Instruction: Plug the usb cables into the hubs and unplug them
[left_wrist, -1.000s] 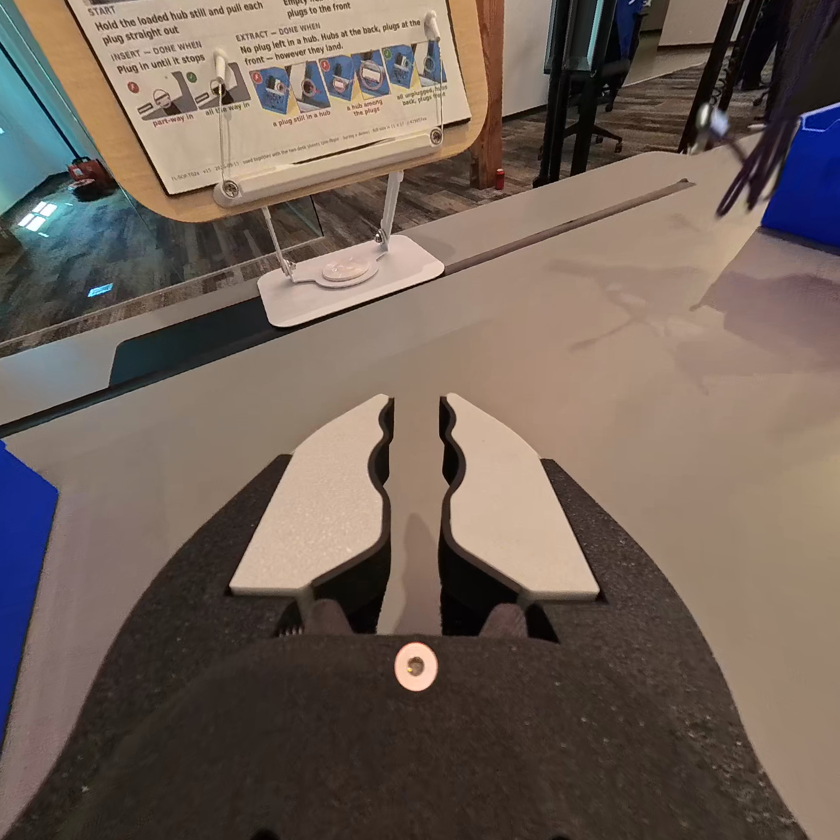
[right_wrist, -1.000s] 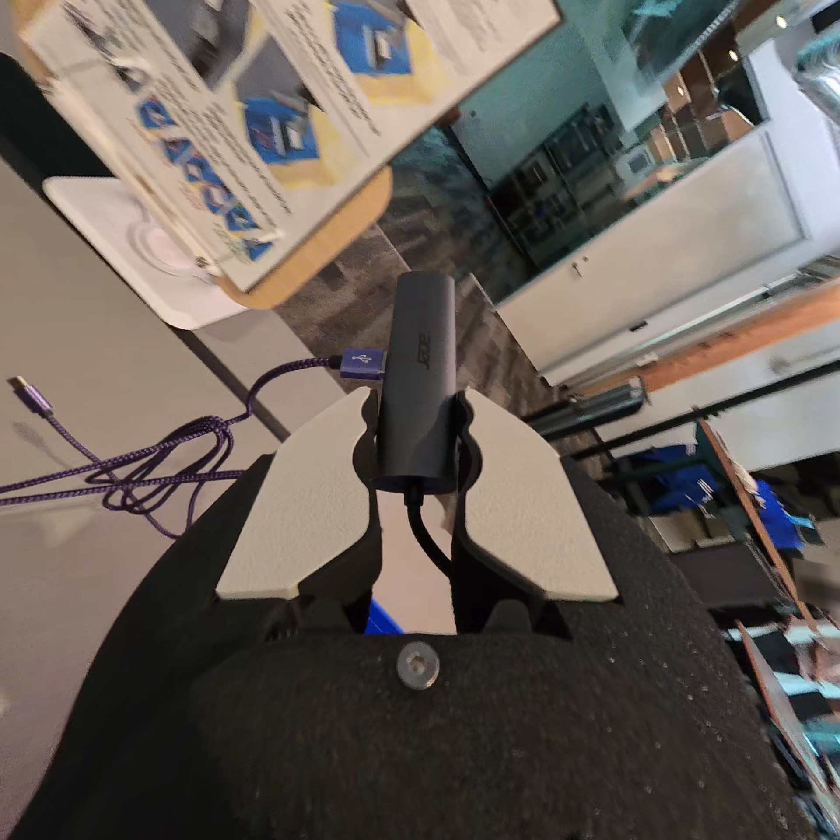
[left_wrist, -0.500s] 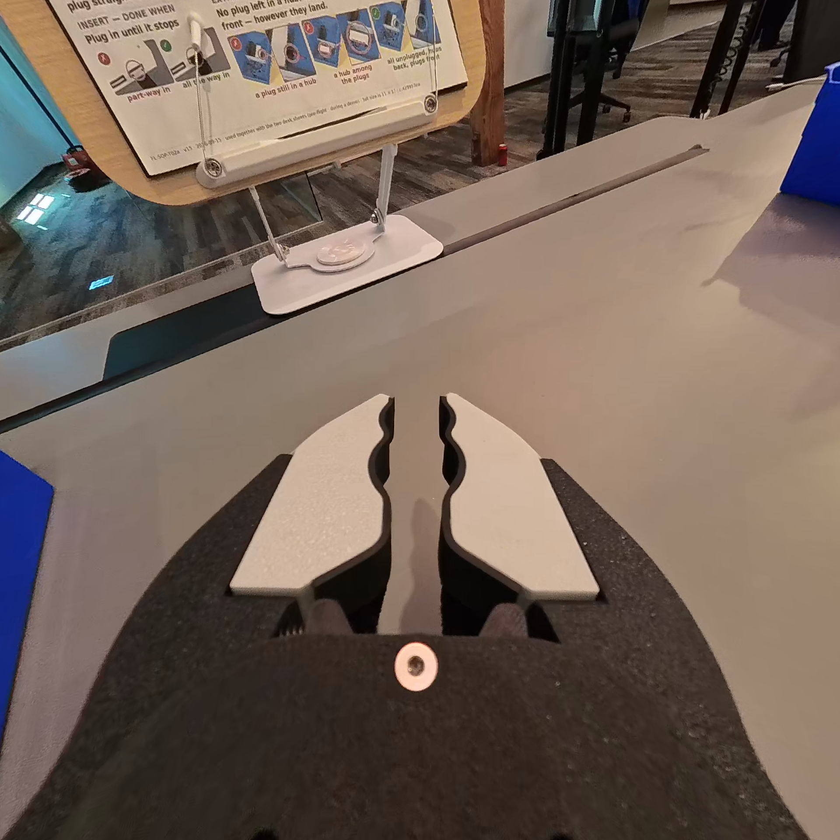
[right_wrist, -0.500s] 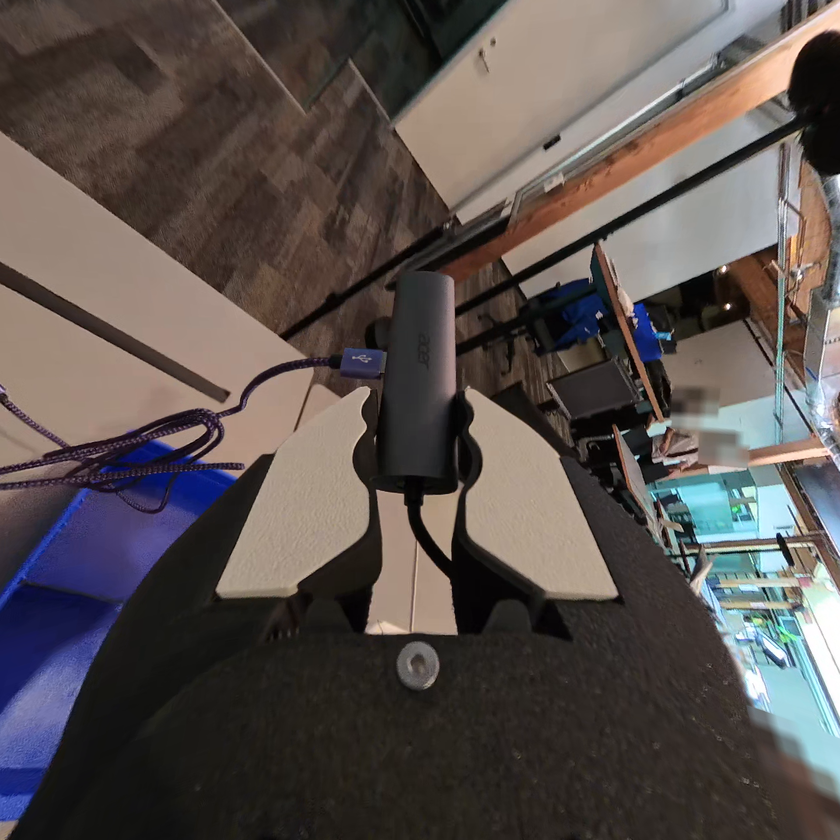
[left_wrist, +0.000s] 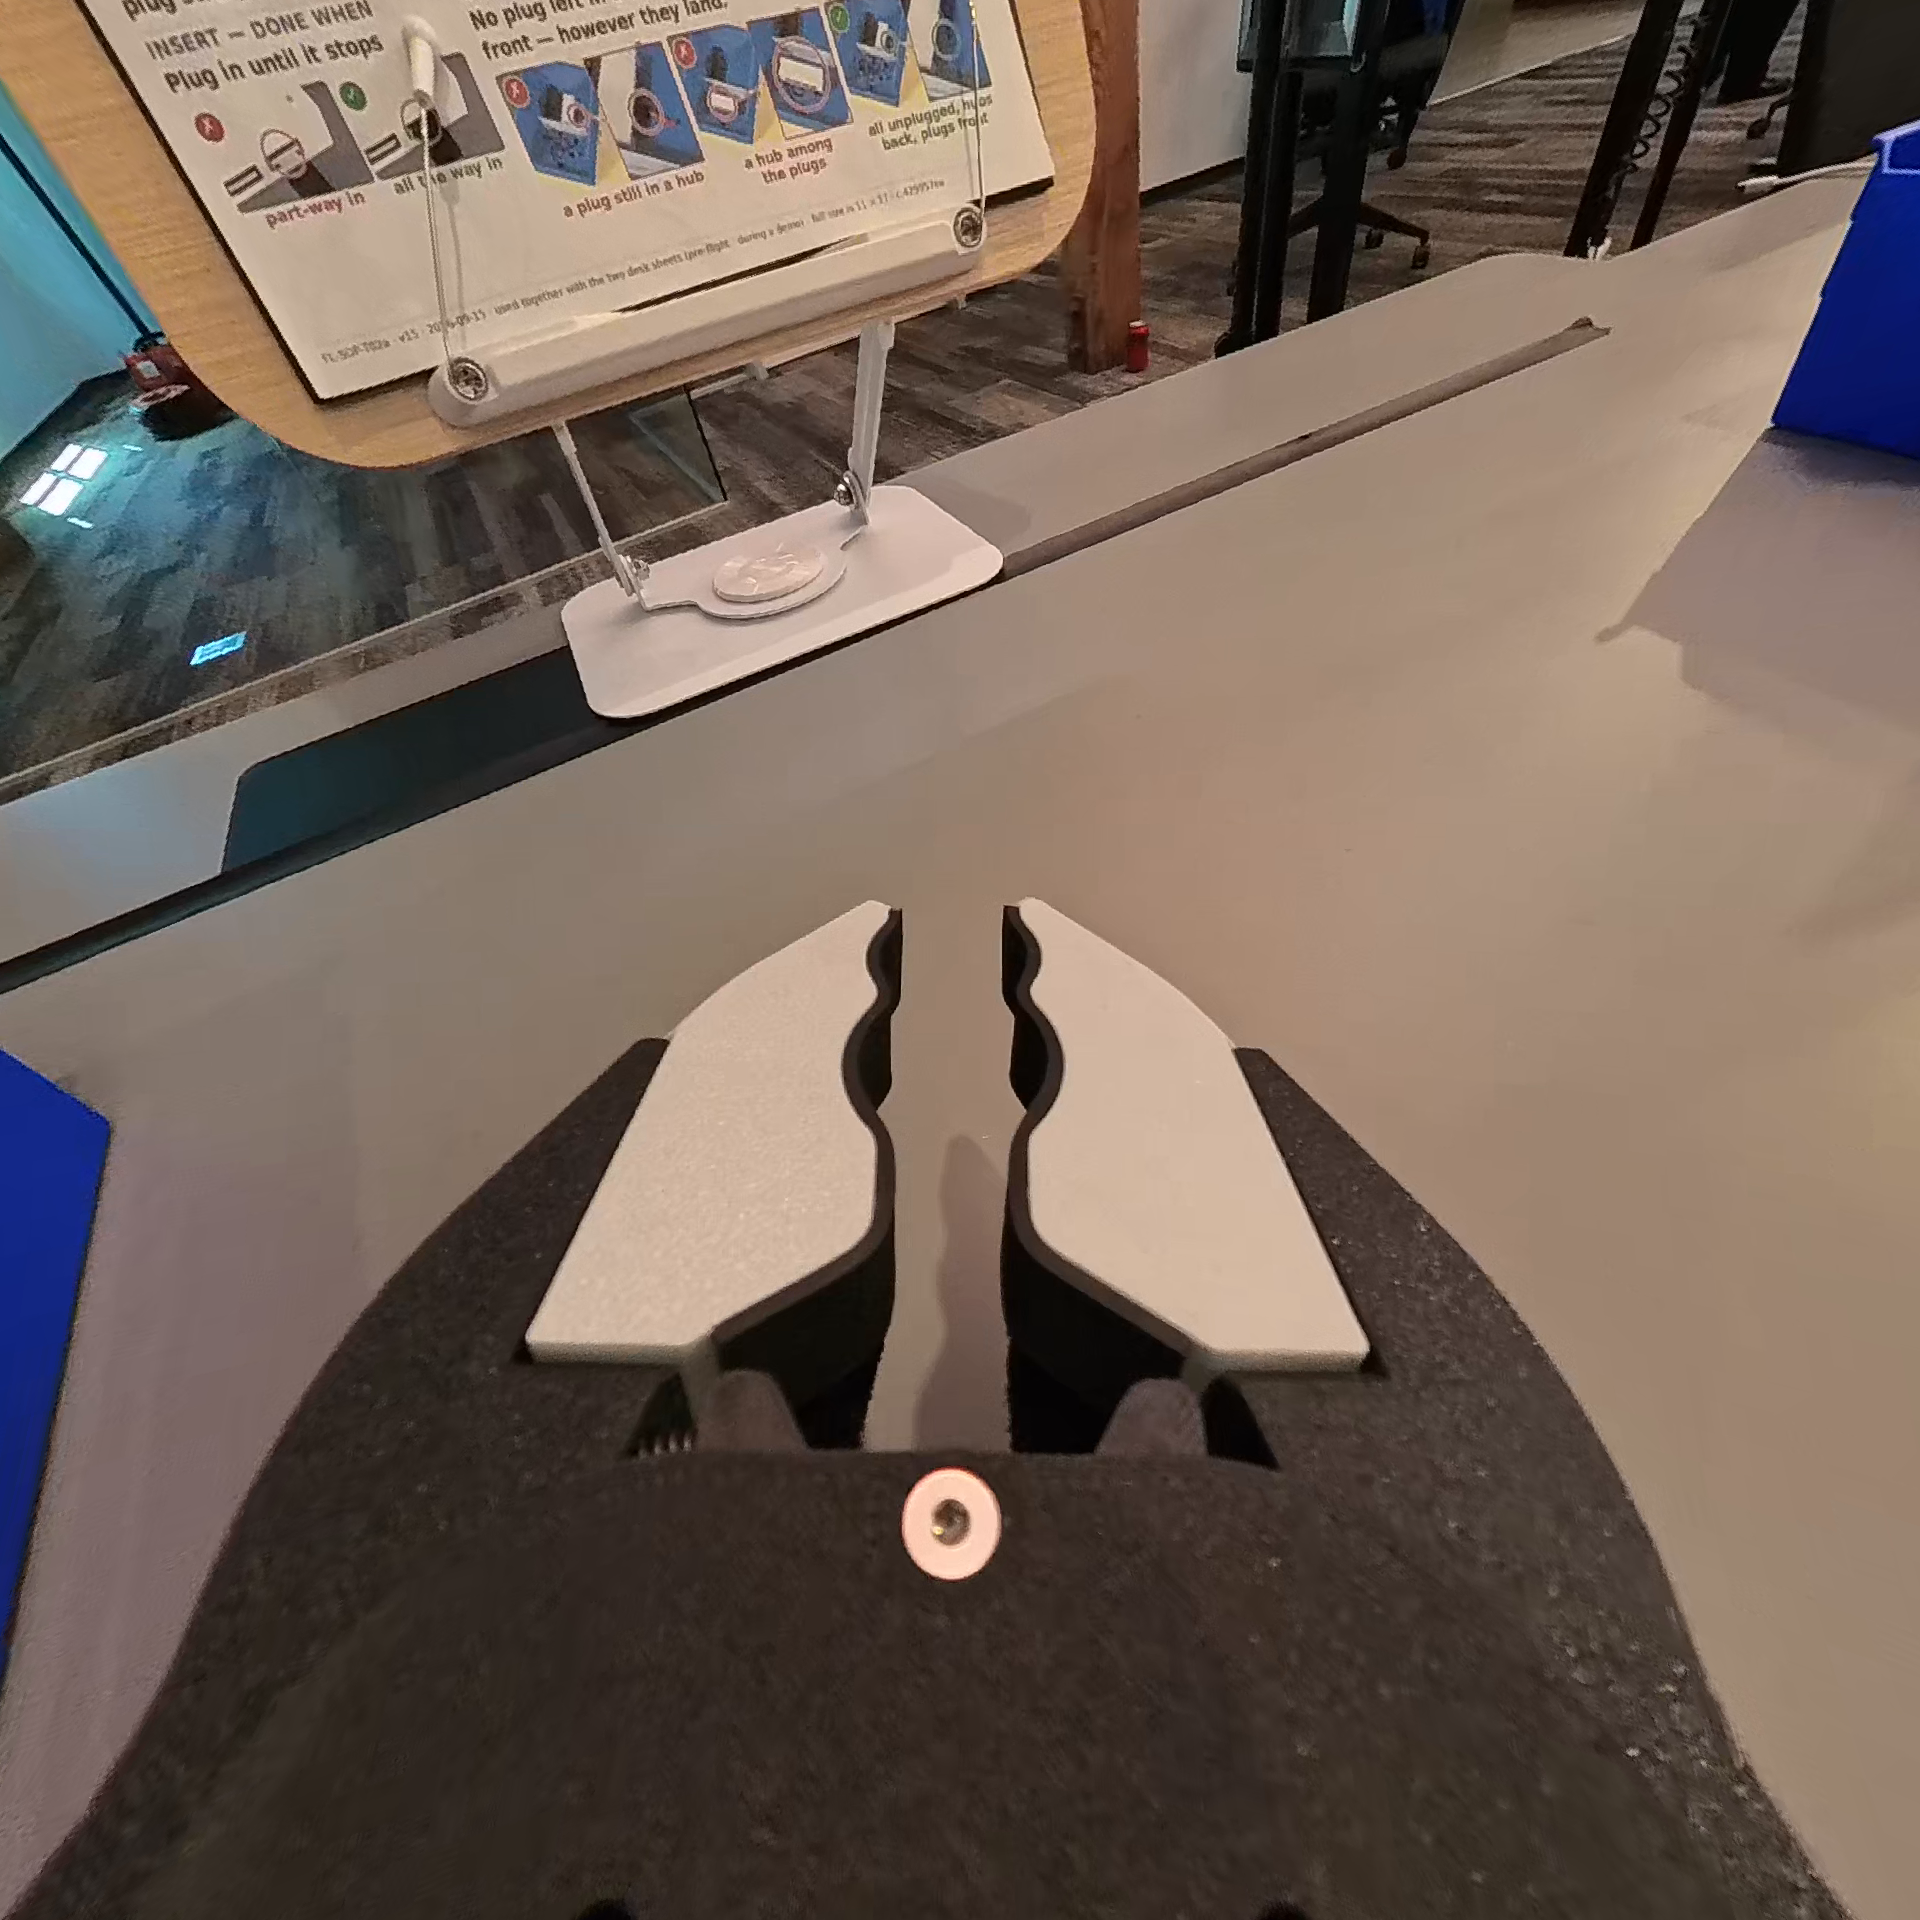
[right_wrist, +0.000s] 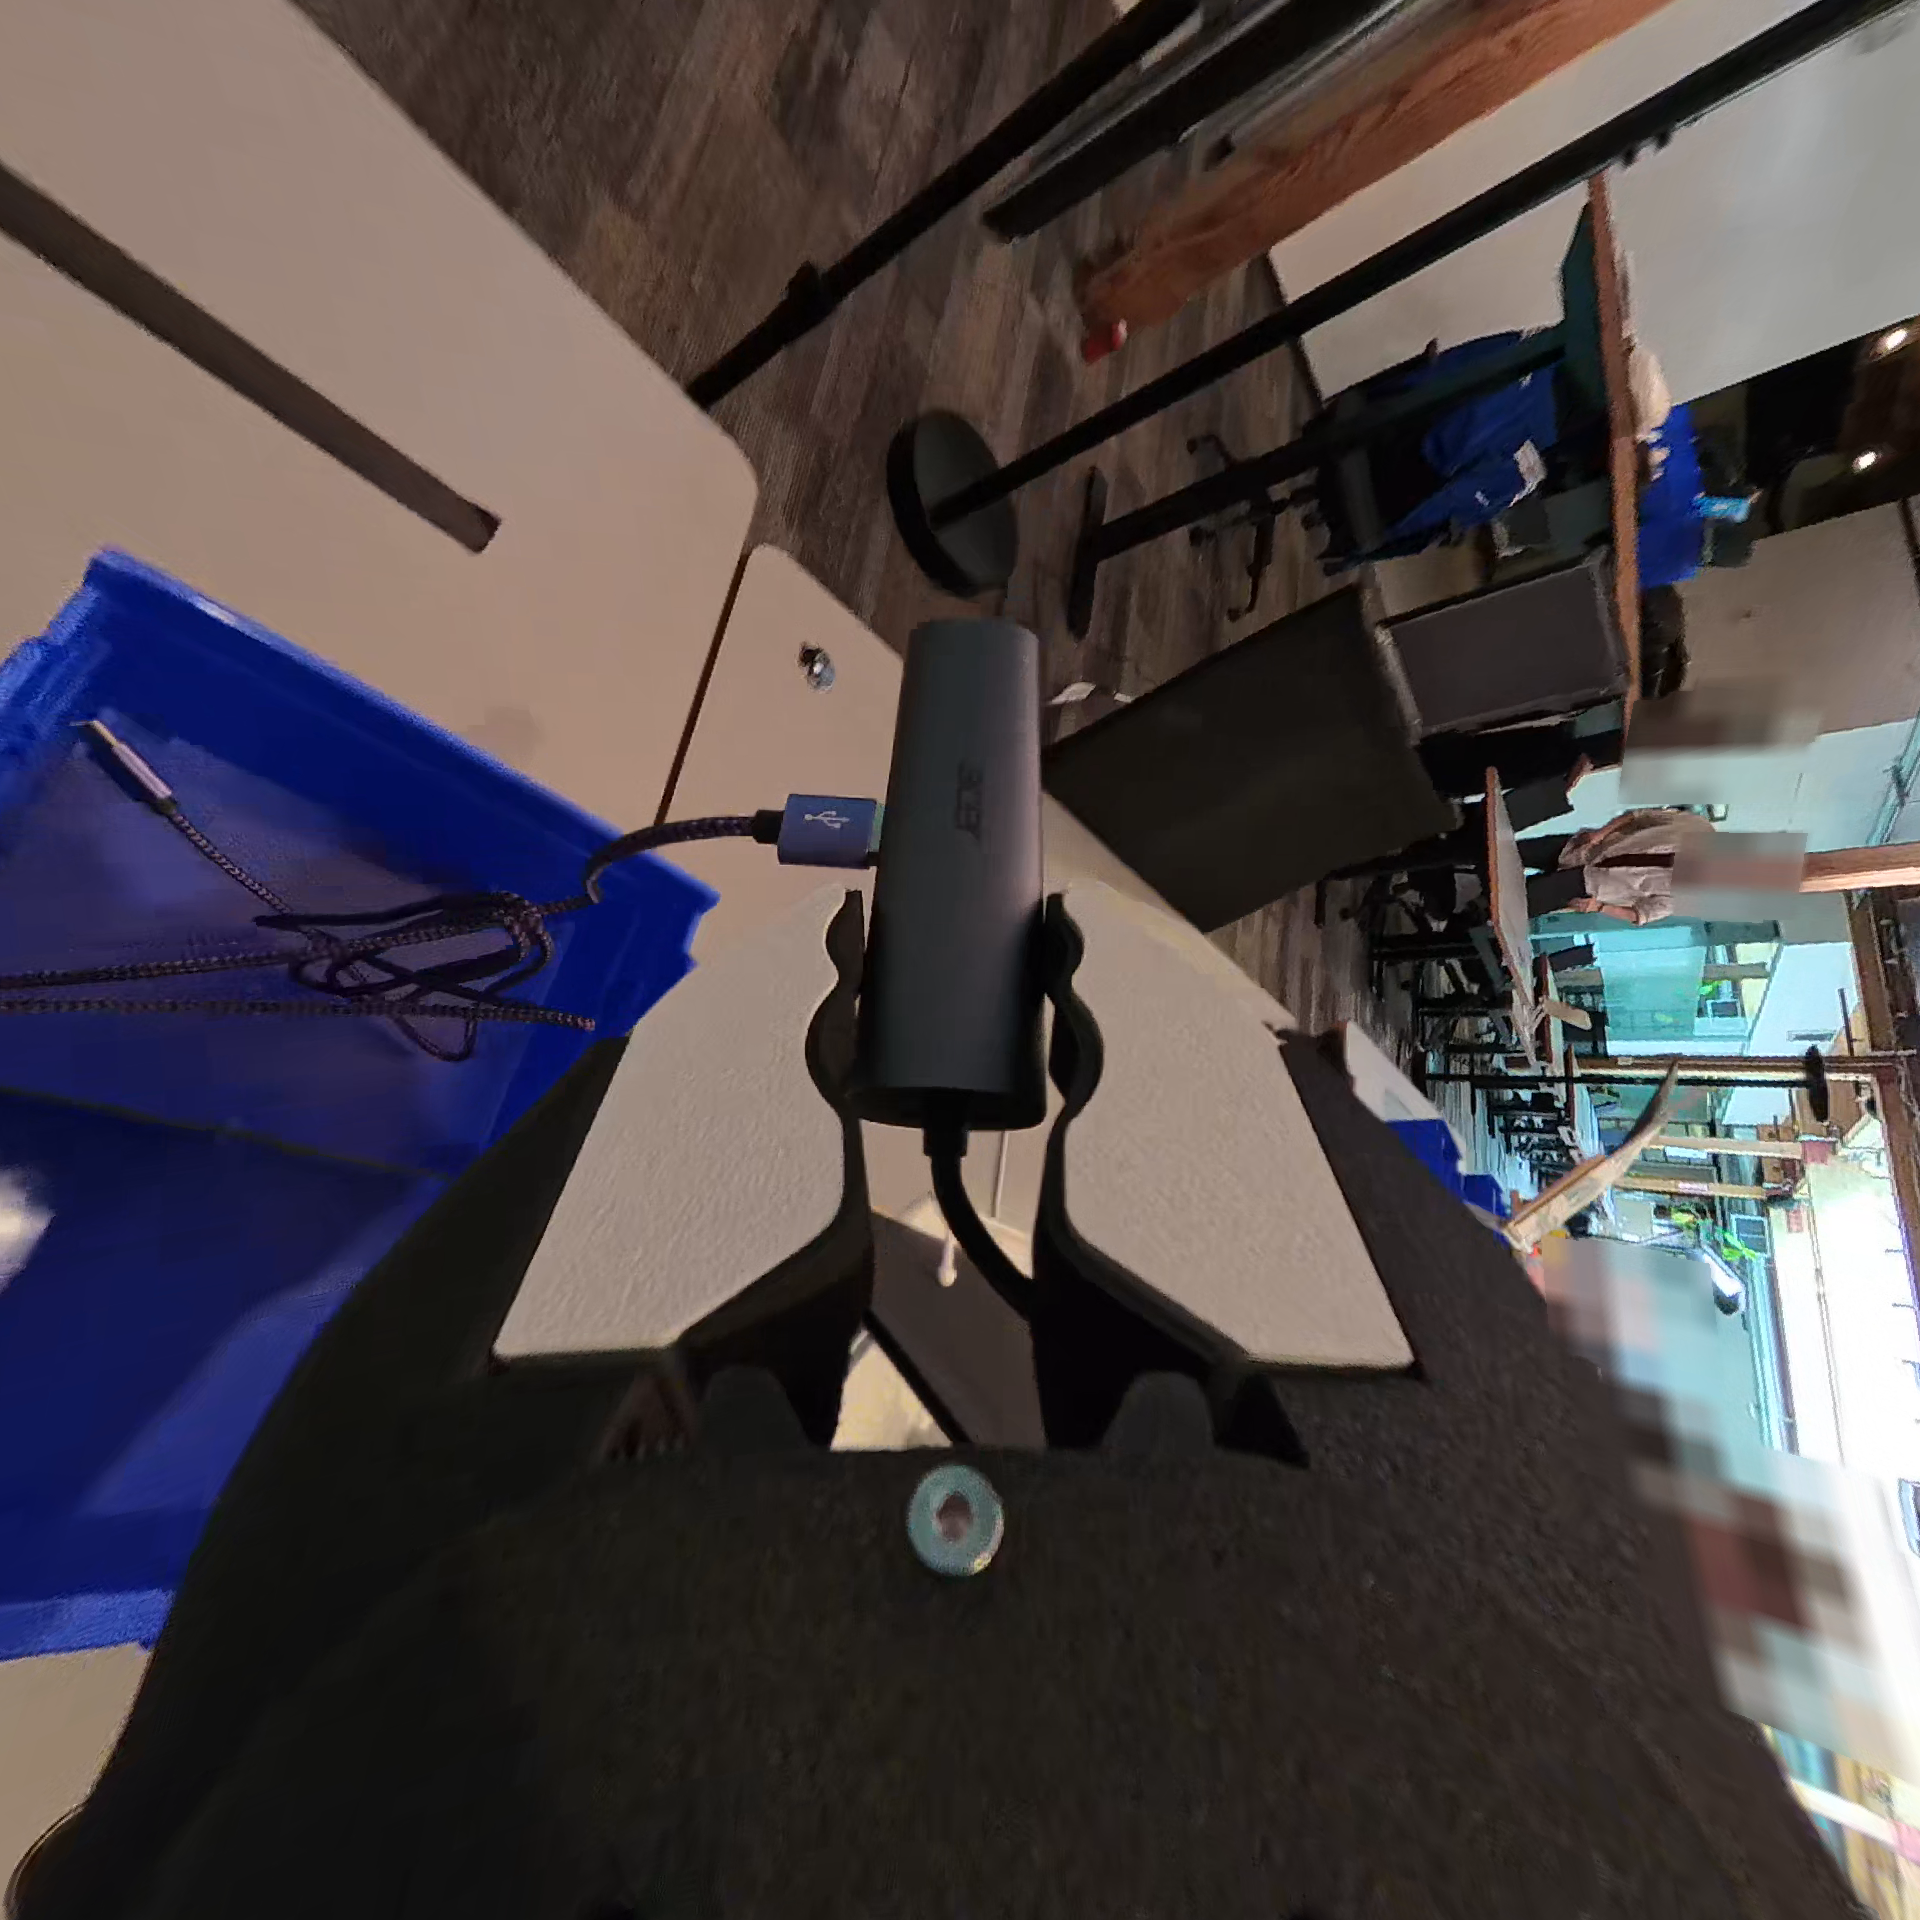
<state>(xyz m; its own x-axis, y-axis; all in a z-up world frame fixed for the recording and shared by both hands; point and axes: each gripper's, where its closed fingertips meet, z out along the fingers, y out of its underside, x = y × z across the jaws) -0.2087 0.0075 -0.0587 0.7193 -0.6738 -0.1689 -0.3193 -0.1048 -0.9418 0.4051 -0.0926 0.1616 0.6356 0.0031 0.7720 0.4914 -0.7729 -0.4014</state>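
My right gripper (right_wrist: 951, 914) is shut on a dark grey USB hub (right_wrist: 961, 831), gripping its near end, with the hub's own black lead trailing back between the fingers. A blue USB plug (right_wrist: 826, 829) sits in the hub's left side. Its purple braided cable (right_wrist: 416, 945) hangs in a tangle over a blue bin (right_wrist: 312, 1195), and its free metal connector (right_wrist: 125, 764) dangles at the left. My left gripper (left_wrist: 951, 914) is empty, its fingers a narrow gap apart, low over the grey table (left_wrist: 1351, 831). No hub or cable shows in the left wrist view.
A white stand (left_wrist: 779, 613) holding an instruction sheet on a wooden board stands at the table's far edge. A blue bin (left_wrist: 1860, 312) is at the far right and another blue bin (left_wrist: 42, 1299) at the left. Office furniture and people are beyond the table. About 65 cm separates my left fingertips from my right.
My right gripper has swung with the hub and plugged cable from in front of the instruction stand to above the blue bin. The cable has left the left wrist view. The left gripper barely moved.
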